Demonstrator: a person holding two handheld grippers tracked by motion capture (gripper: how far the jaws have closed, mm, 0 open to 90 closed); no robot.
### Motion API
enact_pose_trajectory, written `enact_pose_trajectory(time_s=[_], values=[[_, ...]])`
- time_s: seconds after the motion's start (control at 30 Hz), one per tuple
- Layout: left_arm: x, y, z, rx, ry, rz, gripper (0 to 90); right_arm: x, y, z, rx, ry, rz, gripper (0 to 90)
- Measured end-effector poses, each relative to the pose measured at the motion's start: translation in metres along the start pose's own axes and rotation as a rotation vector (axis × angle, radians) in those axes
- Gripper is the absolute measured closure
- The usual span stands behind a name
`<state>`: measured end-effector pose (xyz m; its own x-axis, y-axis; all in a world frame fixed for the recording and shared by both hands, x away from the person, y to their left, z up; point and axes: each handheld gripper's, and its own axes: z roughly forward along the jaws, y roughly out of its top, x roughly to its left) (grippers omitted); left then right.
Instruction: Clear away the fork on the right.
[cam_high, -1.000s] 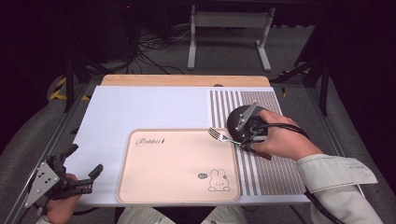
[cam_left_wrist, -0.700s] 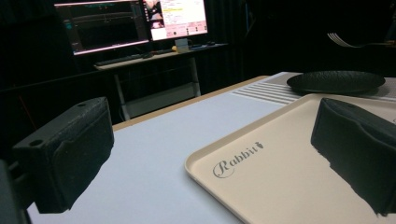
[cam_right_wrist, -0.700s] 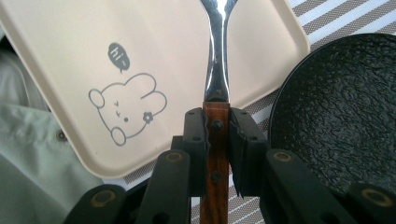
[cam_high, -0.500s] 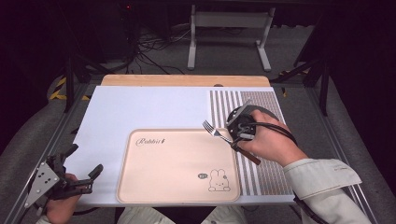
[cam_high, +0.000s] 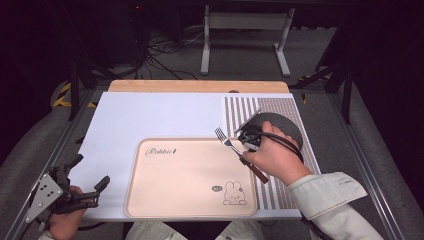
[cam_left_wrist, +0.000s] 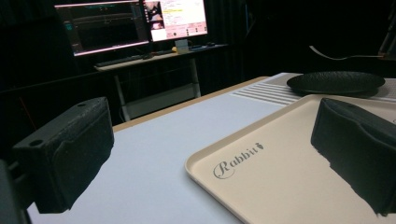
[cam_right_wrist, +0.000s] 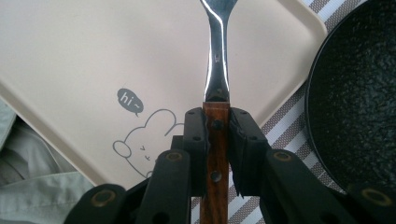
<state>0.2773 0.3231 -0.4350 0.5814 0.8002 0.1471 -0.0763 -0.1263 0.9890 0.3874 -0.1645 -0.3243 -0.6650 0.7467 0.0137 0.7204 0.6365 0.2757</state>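
Dim room, white surface (cam_high: 150, 115): right tongs (cam_right_wrist: 218, 135) pinch the wood-handled steel fork (cam_right_wrist: 217, 65) by its handle, tines over the beige rabbit-print plastic tray's (cam_high: 185, 175) corner, probably for setting down beside the black round plate (cam_right_wrist: 359, 93). Left tongs (cam_high: 90, 182) rest spread, idle, near the tray.

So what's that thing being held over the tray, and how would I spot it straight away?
Start at the beige tray with the rabbit drawing, lying on the white table. At its far right corner, beside the black plate on the striped mat, the right gripper clamps a fork. Its shiny metal tines and brown riveted wooden handle set it apart: it is the one piece of cutlery here.
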Motion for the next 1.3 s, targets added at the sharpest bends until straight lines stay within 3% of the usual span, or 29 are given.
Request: enact_pose_trajectory(time_s=[0.23, 0.8, 1.3], values=[[0.000, 0.000, 0.000, -0.002, -0.002, -0.002, 0.1, 0.004, 0.003, 0.009, 0.011, 0.014, 0.070, 78.7], [0.001, 0.000, 0.000, -0.004, -0.001, -0.002, 0.0, 0.003, 0.008, 0.040, 0.029, 0.020, 0.176, 78.7], [0.001, 0.000, 0.000, -0.008, 0.003, -0.004, 0.1, 0.004, 0.007, 0.067, 0.069, 0.056, 0.194, 78.7]])
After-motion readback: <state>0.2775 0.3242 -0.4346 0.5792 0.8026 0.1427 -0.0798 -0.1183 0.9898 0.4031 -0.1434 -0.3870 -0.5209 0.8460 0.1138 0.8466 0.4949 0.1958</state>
